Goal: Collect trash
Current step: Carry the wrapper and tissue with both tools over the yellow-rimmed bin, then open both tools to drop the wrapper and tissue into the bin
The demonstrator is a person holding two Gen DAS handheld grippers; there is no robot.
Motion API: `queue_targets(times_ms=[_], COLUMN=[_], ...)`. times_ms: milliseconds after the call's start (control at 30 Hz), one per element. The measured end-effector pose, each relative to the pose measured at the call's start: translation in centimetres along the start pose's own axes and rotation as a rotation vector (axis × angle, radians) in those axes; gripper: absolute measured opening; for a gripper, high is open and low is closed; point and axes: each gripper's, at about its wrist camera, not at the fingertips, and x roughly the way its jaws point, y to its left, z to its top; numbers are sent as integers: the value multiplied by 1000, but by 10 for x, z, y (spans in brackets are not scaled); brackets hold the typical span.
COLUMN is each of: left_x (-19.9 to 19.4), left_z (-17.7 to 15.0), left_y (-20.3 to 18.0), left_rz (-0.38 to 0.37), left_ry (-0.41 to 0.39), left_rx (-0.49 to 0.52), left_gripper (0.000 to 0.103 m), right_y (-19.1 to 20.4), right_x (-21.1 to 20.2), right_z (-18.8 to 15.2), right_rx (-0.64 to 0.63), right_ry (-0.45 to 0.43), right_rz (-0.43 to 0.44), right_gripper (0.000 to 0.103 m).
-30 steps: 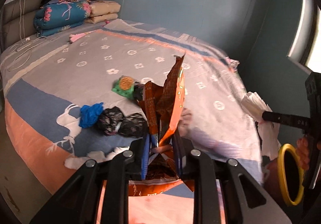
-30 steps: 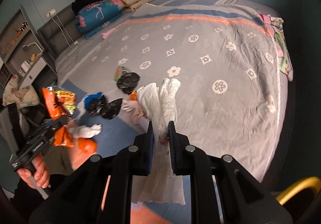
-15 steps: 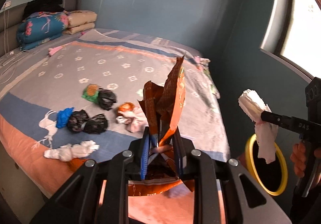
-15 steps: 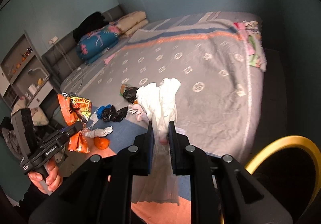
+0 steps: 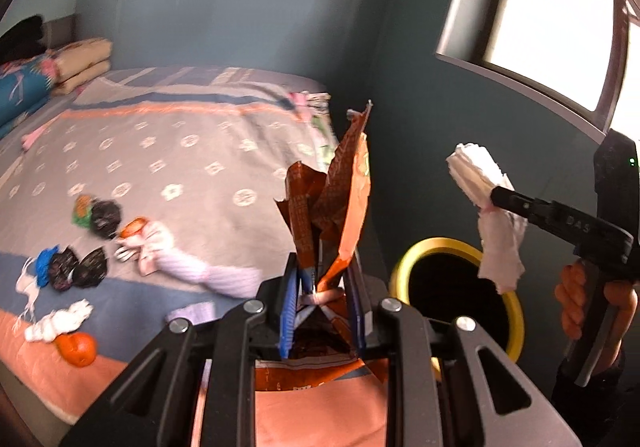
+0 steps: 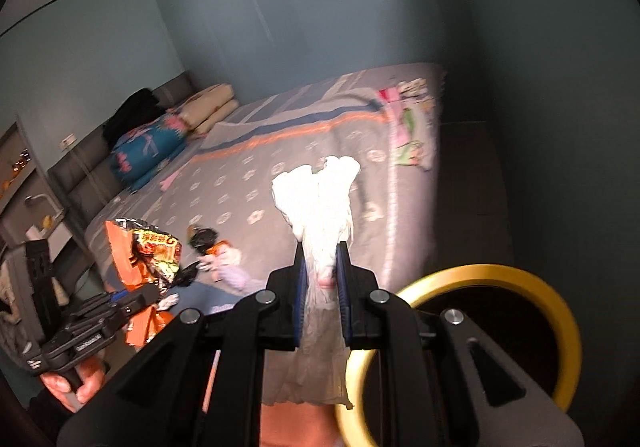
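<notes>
left gripper clamped on crumpled orange snack wrapper | right gripper clamped on white crumpled tissue | yellow-rimmed black bin just right, below both | other trash on bed

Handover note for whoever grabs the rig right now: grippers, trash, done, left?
Left gripper: shut on the orange snack bag, held upright off the bed.
Right gripper: shut on the white tissue wad, beside the yellow-rimmed bin.
Neither piece is in the bin yet.
Left on the bed: black bags, a blue scrap, a green-orange wrapper, a white wad, an orange ball, a pale bundle.
Next, probably: drop both, then return for the rest.
</notes>
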Motion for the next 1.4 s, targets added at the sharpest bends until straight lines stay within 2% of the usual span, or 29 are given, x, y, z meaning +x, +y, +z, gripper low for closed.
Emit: queue_targets(times_ms=[100, 267, 367, 667, 967, 1000, 1067, 1200, 1267, 1333, 1400], left_x=[10, 32, 48, 91, 126, 128, 128, 123, 121, 116, 110], left_z=[5, 8, 8, -1, -19, -21, -24, -24, -23, -22, -20], left_y=[-22, -54, -70, -118, -130, -132, -135, -133, -127, -122, -118], left_rz=[-53, -95, -145, -209, -265, -271, -274, -271, -270, -270, -243], left_ry=[3, 23, 47, 123, 220, 228, 227, 209, 199, 187, 167], left_rx=[4, 30, 31, 93, 85, 89, 97, 96, 80, 70, 82], left_gripper=[21, 21, 21, 23, 26, 27, 39, 53, 64, 71, 83], right_y=[-23, -53, -73, -114, -128, -131, -134, -138, -138, -135, -132], right_x=[-9, -16, -17, 1, 13, 13, 14, 11, 8, 5, 4], right_z=[-2, -9, -14, -25, -31, -33, -34, -34, -34, -33, -31], right_rx=[34, 46, 72, 150, 179, 190, 199, 216, 217, 216, 214], right_ry=[-9, -35, -30, 5, 25, 27, 28, 17, 8, 2, -9], right_rz=[-51, -123, -138, -163, -190, -190, -194, -213, -220, -223, -226], right_gripper=[14, 14, 14, 14, 15, 15, 17, 27, 28, 32, 42])
